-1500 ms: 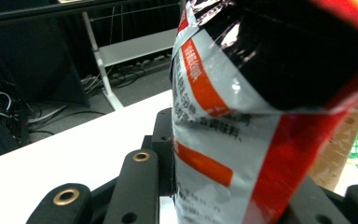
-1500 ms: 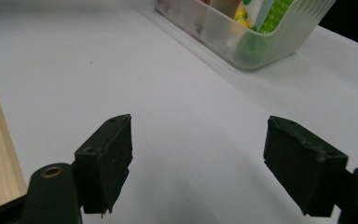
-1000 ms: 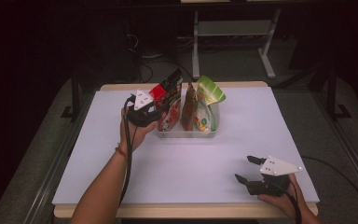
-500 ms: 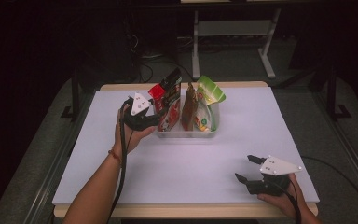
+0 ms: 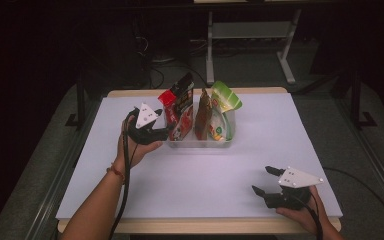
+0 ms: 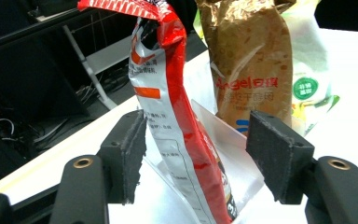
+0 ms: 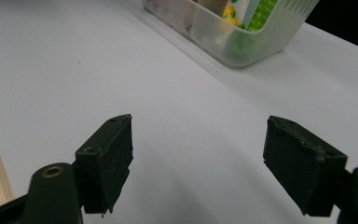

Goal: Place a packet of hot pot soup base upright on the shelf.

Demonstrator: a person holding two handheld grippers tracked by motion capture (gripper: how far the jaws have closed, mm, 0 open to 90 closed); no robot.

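A clear plastic tub [image 5: 200,144] stands at the table's far middle with three upright pouches: a red one [image 5: 179,112], a brown one [image 5: 202,112] and a green-and-white one [image 5: 224,107]. My left gripper [image 5: 162,132] sits at the tub's left end. In the left gripper view its jaws have just been opening and stand apart around the red pouch [image 6: 177,116]; the right pad is well off it. The brown pouch [image 6: 251,60] stands behind. My right gripper [image 5: 261,179] rests open near the front right edge with nothing between its pads [image 7: 107,158].
The white tabletop [image 5: 205,175] spreads between the tub and my right gripper. The tub's corner [image 7: 242,44] shows far ahead in the right gripper view. Dark floor, a table frame and cables lie beyond the far edge.
My left gripper has drawn back leftward from the red pouch and its jaws have spread wider. The pouch stays standing in the tub. The right gripper has not moved.
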